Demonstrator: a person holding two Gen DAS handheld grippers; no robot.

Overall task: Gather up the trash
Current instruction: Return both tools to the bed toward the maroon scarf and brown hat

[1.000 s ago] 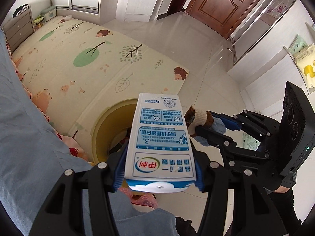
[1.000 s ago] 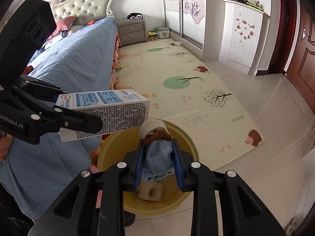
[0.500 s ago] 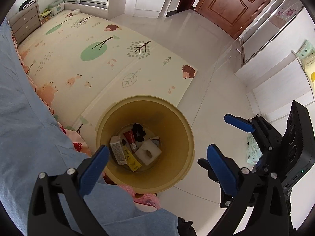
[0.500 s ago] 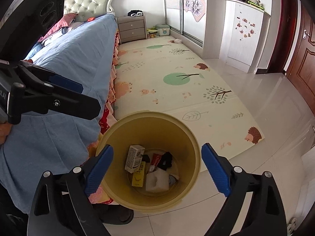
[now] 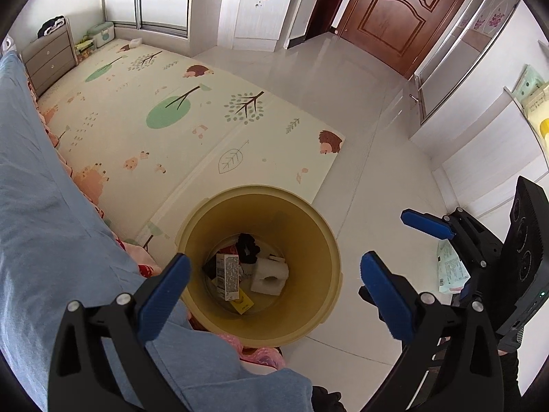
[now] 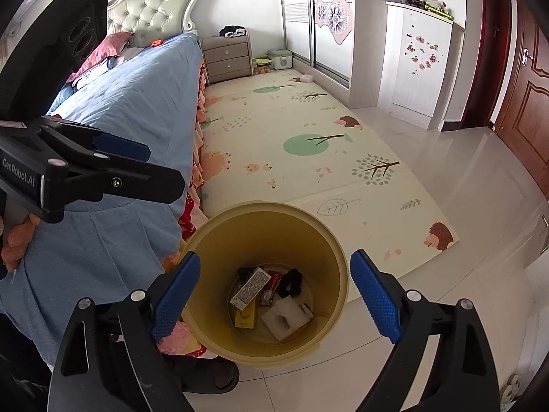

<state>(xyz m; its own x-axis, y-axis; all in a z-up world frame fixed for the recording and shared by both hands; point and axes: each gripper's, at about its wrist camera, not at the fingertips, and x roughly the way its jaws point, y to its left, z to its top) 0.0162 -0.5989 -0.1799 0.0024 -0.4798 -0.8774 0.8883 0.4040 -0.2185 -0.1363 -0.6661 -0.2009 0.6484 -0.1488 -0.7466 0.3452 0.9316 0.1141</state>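
Blue bedding (image 5: pixel 41 226) fills the left of the frame; the left gripper (image 5: pixel 274 281), jaws wide apart and empty, hangs over the yellow bin (image 5: pixel 329 247) at lower centre, where a carton (image 5: pixel 230 276) and white foam (image 5: pixel 269 276) lie. At right, the right gripper (image 6: pixel 274 292) also gapes empty.

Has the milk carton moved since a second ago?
Yes. The milk carton left the left gripper, whose jaws have just been opening, and dropped down inside the yellow bin.
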